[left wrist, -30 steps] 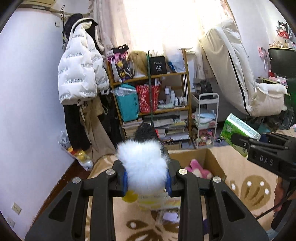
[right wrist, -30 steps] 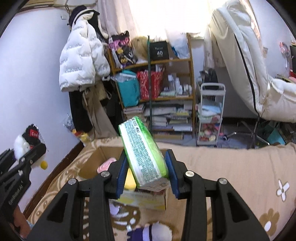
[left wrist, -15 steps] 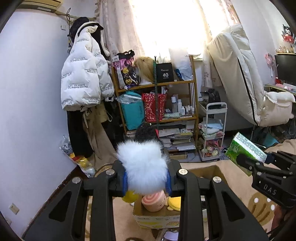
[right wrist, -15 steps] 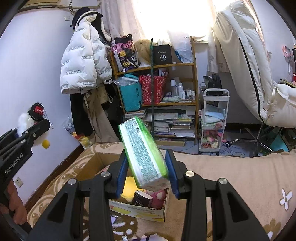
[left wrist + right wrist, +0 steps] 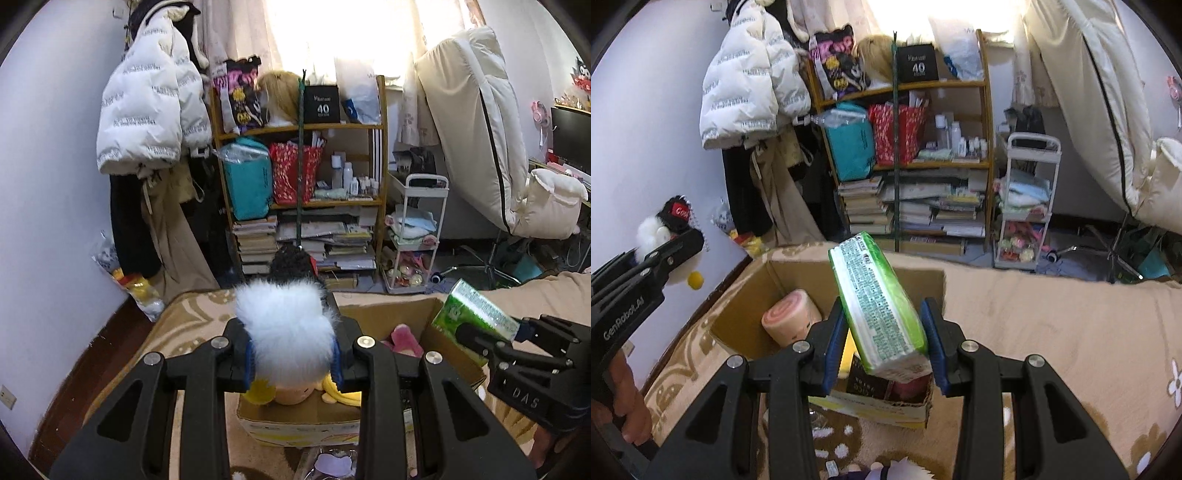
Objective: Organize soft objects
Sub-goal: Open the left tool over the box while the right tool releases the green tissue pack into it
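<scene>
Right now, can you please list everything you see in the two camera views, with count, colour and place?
plush toy: 1, white fluffy with black top, gripped above the box
tissue pack: 1, green and white, gripped over the box
cardboard box: 1, brown, open, on the beige blanket
roll plush: 1, pink, inside the box
pink plush: 1, inside the box, partly hidden
blanket: 1, beige with brown and white pattern
puffer jacket: 1, white, hanging on the wall
shelf: 1, wooden, full of bags and books
cart: 1, white, beside the shelf
chair: 1, cream, at right
left claw: 1, black, shut on the plush toy
right claw: 1, black, shut on the tissue pack
</scene>
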A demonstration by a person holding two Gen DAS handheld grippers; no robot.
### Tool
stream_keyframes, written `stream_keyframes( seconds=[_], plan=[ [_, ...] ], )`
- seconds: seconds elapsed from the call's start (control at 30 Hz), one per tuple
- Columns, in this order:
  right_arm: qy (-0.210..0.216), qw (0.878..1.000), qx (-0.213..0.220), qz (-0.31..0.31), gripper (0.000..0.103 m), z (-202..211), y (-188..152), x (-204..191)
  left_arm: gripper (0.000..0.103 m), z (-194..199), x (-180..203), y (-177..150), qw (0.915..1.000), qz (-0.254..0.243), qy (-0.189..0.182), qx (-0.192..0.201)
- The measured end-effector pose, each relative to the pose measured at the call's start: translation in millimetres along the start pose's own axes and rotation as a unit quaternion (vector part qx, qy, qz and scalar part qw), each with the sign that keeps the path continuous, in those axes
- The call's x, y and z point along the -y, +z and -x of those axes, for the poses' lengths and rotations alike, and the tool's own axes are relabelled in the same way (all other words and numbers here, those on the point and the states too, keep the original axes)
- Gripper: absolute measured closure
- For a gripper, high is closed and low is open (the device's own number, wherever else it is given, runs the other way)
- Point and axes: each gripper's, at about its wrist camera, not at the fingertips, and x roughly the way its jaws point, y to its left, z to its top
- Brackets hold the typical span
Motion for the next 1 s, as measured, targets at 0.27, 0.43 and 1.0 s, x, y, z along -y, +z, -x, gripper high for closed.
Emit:
stream_keyframes(
  seconds=[0.27, 0.43, 1.0],
  plan=[
    [0.003, 0.999, -0.032, 0.009, 0.061, -24.4, -11.3, -3.8, 0.073, -27.4, -1.9, -15.1, 0.9992, 0.009, -0.01, -0.038],
    [-0.003, 0.999, -0.044, 0.016, 0.061, -33.7, -14.1, -1.5, 0.072, -40.1, -1.8, -21.9, 0.9982, 0.015, -0.005, -0.058],
    [0.004, 0.999, -0.042, -0.01, 0.06, -23.9, -13.7, 10.0, 0.038, -44.2, 1.1, -32.8, 0.9965, 0.0, -0.001, -0.084]
  ],
)
